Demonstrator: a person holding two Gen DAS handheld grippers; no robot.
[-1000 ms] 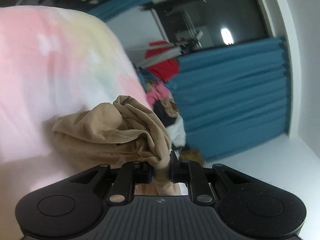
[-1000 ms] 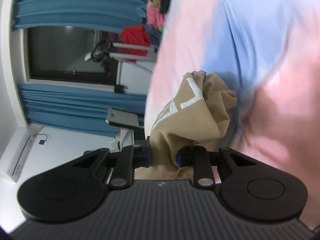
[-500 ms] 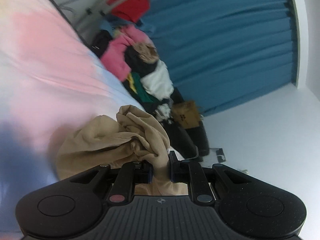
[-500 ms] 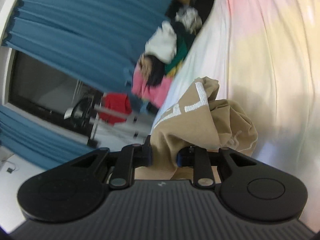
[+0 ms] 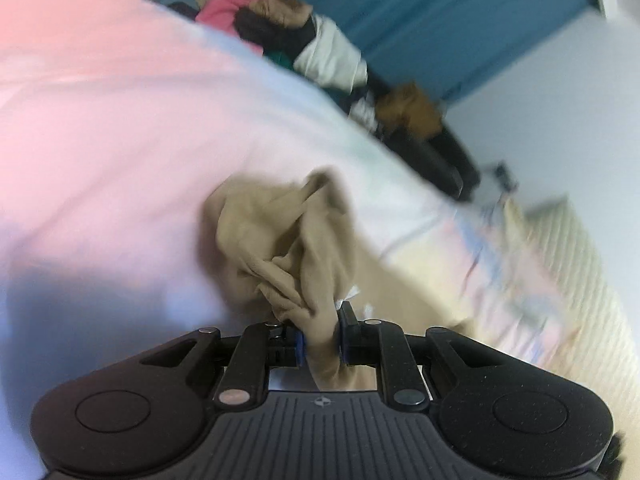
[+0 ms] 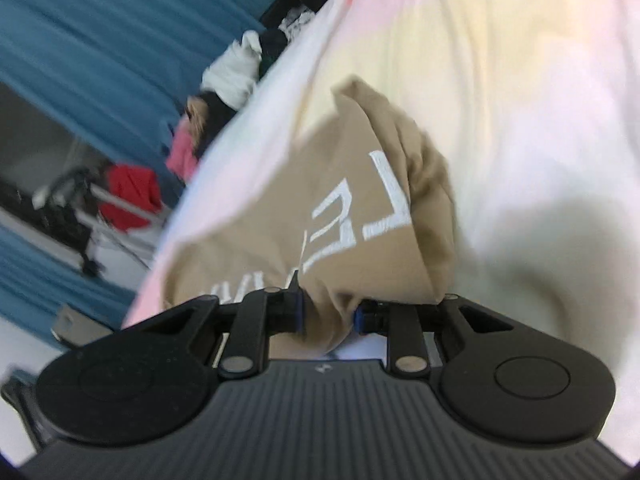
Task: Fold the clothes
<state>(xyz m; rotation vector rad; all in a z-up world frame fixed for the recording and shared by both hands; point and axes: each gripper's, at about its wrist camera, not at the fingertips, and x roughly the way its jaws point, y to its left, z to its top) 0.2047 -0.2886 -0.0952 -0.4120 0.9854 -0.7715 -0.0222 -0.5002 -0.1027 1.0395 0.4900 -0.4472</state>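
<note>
Fabric of tan garment (image 5: pixel 288 240) (soft, limp): left gripper (image 5: pixel 319 346) and right gripper (image 6: pixel 328 316) each clamp bunched cloth; regrip at flat edges.

Right claw (image 6: pixel 328 316) apparently pinches tan garment (image 6: pixel 320 208).

Left gripper (image 5: pixel 319 339) and right gripper (image 6: pixel 328 315), both clamped on cloth.

Pastel bedsheet (image 5: pixel 120 128) carries the tan garment (image 6: pixel 352 200).
</note>
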